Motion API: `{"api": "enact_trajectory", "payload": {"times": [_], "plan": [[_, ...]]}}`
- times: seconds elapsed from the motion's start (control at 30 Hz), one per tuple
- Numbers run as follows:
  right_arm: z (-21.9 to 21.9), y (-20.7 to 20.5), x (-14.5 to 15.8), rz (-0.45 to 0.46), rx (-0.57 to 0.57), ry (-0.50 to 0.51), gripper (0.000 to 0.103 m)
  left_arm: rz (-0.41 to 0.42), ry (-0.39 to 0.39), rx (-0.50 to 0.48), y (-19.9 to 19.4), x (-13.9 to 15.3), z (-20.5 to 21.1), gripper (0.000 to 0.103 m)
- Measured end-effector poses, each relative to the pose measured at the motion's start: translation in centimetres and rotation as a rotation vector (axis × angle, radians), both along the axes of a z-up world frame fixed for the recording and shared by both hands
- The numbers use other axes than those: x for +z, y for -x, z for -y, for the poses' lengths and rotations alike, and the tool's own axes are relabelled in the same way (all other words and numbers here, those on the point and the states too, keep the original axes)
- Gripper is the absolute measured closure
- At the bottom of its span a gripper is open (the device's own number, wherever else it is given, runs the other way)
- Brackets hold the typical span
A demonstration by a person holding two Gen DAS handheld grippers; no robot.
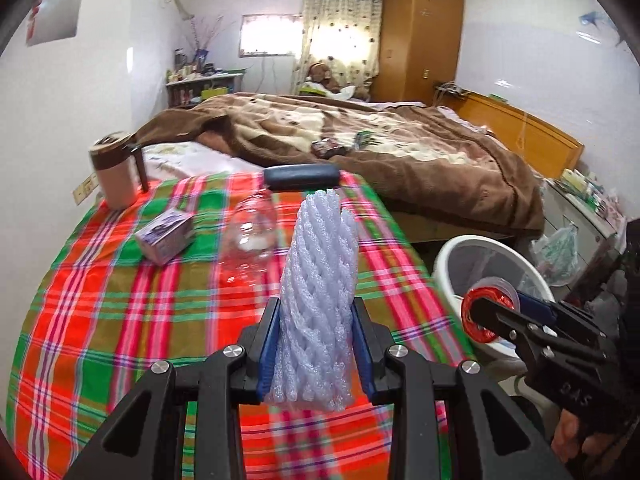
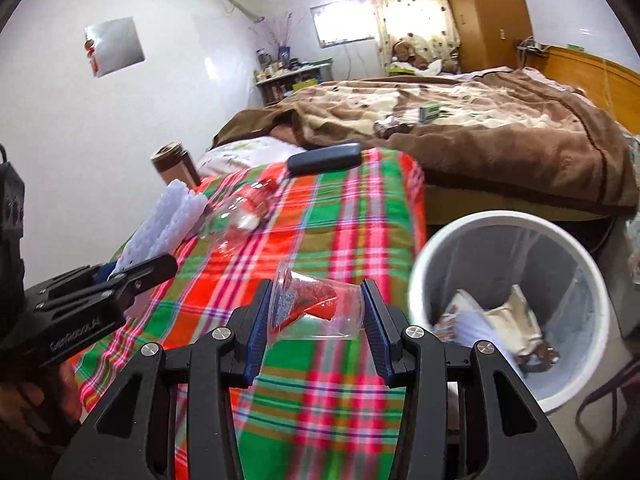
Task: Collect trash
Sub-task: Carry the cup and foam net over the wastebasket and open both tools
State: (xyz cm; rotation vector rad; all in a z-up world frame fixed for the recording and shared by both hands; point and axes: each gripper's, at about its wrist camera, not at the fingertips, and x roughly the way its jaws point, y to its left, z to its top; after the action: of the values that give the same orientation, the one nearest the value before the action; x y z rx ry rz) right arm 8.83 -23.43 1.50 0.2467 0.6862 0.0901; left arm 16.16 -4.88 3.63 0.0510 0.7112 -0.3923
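Left gripper [image 1: 316, 336]: jaws narrow, blue pads pressed on both sides of a white foam net sleeve [image 1: 320, 280]. The sleeve is held upright, its upper end standing clear above the checked cloth [image 1: 100, 300]. In the right wrist view the same sleeve [image 2: 160, 228] is seen sticking out of the left gripper [image 2: 132, 272] at the left edge.

Right gripper [image 2: 316, 320]: jaws at a middling width, closed on a clear plastic cup [image 2: 320, 304] lying sideways between the pads, with a red scrap inside it. In the left wrist view the cup [image 1: 490, 308] is seen end-on in the right gripper [image 1: 496, 312], in front of the bin.

A white bin [image 2: 508, 224] with a liner is seen on the floor just beside the table's right edge; paper and wrappers are lying in it. Its rim [image 1: 448, 256] is partly seen in the left wrist view.

Left on the cloth: an empty clear bottle [image 1: 252, 232] on its side, a small purple-and-white carton [image 1: 166, 236], a brown-lidded mug [image 1: 116, 172] at the far left corner, and a dark case [image 1: 302, 176] at the far edge.

Beyond the table, a bed with a brown blanket [image 1: 400, 148] is noted, small packets lying on it.
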Motion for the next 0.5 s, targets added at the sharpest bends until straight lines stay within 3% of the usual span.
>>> {"api": "enact_trajectory", "payload": {"times": [0.5], "plan": [[7.6, 1.4, 0.4, 0.001, -0.162, 0.045, 0.058, -0.035, 0.013, -0.189, 1.6, -0.6, 9.7, 0.069]]}}
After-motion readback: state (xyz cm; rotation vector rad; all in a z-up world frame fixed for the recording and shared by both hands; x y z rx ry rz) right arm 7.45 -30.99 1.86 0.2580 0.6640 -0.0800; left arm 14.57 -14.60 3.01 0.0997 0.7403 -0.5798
